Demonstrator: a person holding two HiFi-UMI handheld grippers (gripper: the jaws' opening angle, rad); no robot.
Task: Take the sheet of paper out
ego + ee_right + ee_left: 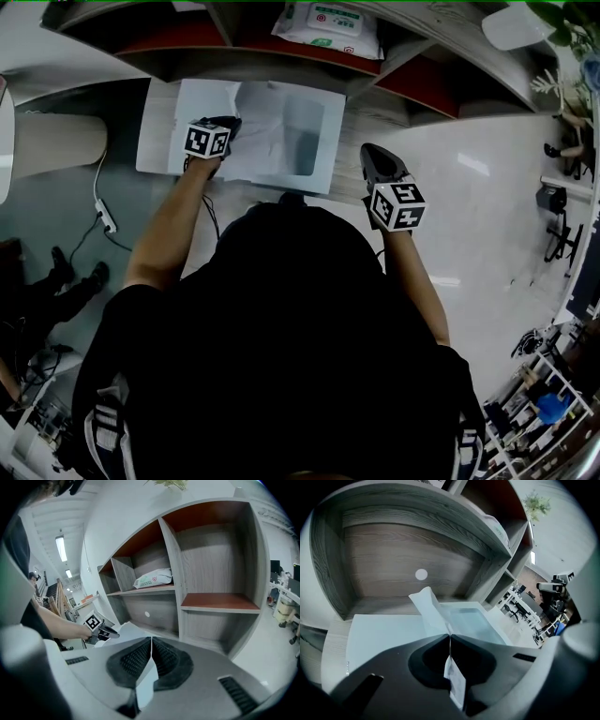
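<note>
A: White, thin sheet of paper (427, 607): probably light, limp, easily torn; rising from envelope (379, 641) at foot of shelf (393, 559).
B: Edge pinched by clenched left gripper (450, 637); right gripper (151, 641) closed, empty.

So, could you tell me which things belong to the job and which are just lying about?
In the job: sheet of paper, left gripper shut on it, flat white box.
Lying about: wipes pack, shelf unit, power strip, right gripper.

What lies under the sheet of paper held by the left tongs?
Under the sheet of paper lies a flat white case with a clear window; its covered part cannot be seen.
</note>
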